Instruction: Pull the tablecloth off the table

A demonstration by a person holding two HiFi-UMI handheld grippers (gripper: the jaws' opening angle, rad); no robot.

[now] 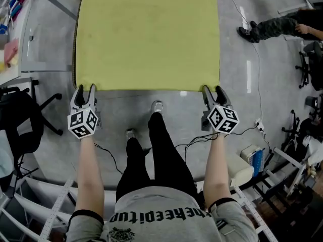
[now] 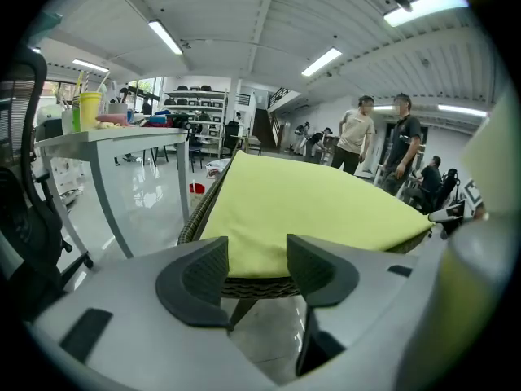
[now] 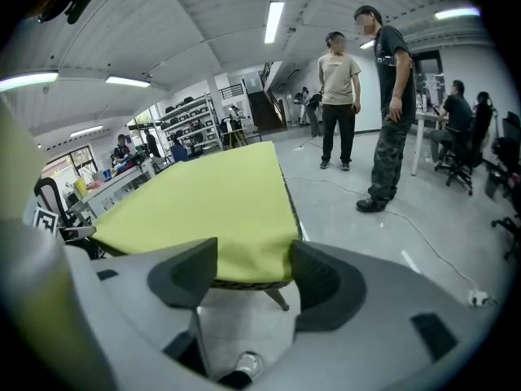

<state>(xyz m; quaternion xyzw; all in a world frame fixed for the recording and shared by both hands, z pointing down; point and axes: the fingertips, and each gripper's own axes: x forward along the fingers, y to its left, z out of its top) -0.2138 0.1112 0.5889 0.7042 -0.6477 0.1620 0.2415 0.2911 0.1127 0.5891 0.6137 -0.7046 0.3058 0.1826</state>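
Note:
A yellow-green tablecloth (image 1: 146, 34) (image 2: 301, 202) (image 3: 212, 202) lies flat over a table with a woven dark rim (image 2: 260, 286) (image 3: 244, 284). My left gripper (image 1: 85, 88) (image 2: 256, 271) is at the cloth's near left corner. Its jaws are open and the corner shows in the gap, with neither pad pressing on it. At the near right corner my right gripper (image 1: 214, 88) (image 3: 252, 271) stands open the same way. Both point downward toward the near edge.
My own legs (image 1: 156, 155) stand just before the table. A black office chair (image 1: 20, 120) and a cluttered desk (image 2: 106, 137) are to the left. Two people (image 3: 338, 96) stand beyond the far right. Cables (image 1: 252, 59) run over the floor; racks and gear crowd the right.

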